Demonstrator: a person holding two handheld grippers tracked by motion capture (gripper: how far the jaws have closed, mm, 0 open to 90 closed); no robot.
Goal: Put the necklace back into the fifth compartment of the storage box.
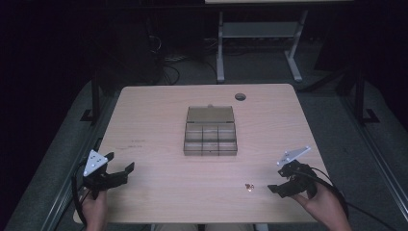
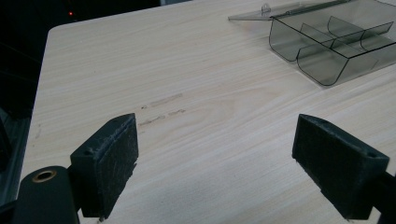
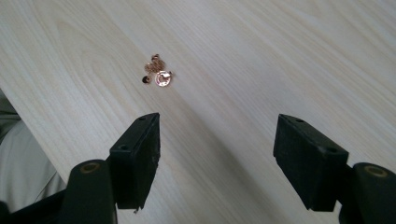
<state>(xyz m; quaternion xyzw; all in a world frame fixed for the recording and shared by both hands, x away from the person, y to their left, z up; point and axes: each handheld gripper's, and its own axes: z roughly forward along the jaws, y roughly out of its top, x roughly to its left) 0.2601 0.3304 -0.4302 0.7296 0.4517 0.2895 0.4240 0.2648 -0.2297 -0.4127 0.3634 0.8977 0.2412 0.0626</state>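
Note:
A smoky clear plastic organizer box sits in the middle of the table, lid flung back, several bare compartments showing; it reaches into the left gripper view's top right. A small gold-coloured piece of jewellery lies near the front edge, and in the right gripper view it rests just ahead of the jaws, left of centre. My left gripper stands open over bare wood at the front left. My right gripper is open too, a short way right of the jewellery, holding nothing.
The light wood table has a round cable hole at the back. A white-framed bench leg structure stands on the floor beyond it. A person's clothed lap lies below the front edge.

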